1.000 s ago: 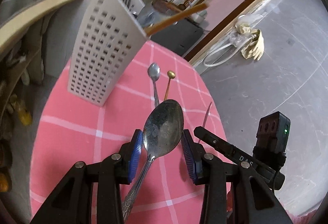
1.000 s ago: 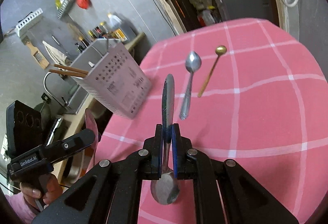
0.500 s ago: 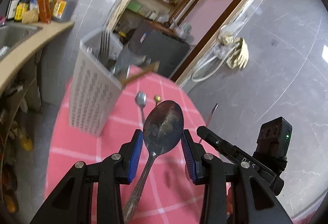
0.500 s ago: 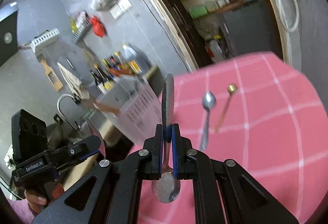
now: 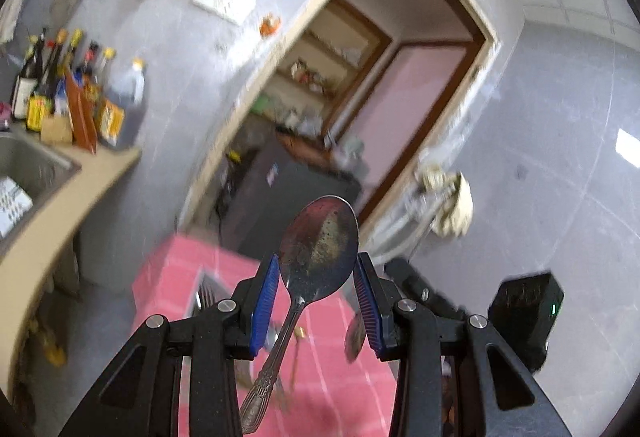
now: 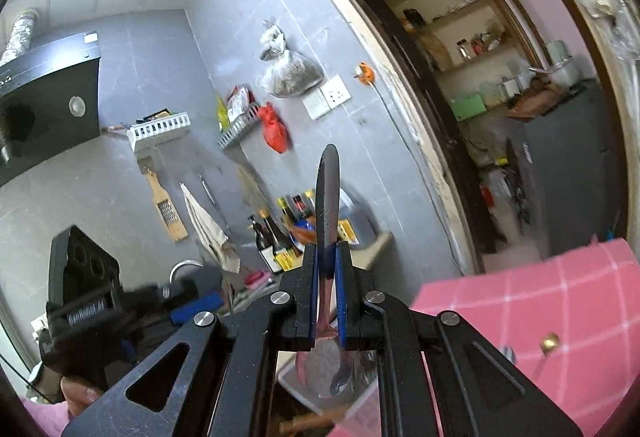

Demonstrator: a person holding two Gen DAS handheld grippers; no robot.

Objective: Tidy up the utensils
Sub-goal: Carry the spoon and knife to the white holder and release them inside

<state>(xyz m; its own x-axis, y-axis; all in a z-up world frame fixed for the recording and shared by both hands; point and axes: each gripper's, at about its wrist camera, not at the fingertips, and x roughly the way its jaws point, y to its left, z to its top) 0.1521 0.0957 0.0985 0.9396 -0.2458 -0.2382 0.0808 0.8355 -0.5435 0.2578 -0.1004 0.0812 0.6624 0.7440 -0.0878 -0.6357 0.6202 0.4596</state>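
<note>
Hovering above the pink checked table (image 5: 176,289), both grippers carry a spoon, with the white utensil holder (image 6: 304,389) low in the right wrist view, partly hidden behind the jaws, near the table's left edge. A small silver spoon (image 6: 509,352) and a gold-tipped spoon (image 6: 550,342) lie on the cloth toward the right edge, not yet put away.

Judging the risks: the large spoon (image 5: 318,243) sits bowl-up between the blue pads with its ornate handle hanging down below the jaws, so a tilt or jolt could let it pivot or slip out. Lowering it handle-first, it could catch on the holder's rim or the forks (image 5: 206,295) already standing there. The two tools are close together and could knock each other.

The left gripper (image 5: 316,301) is partly open, its pads bearing on the edges of the large spoon's bowl. The right gripper (image 6: 327,297) is almost fully closed, pinching the thin handle of a second spoon (image 6: 328,197), bowl hanging beneath.
</note>
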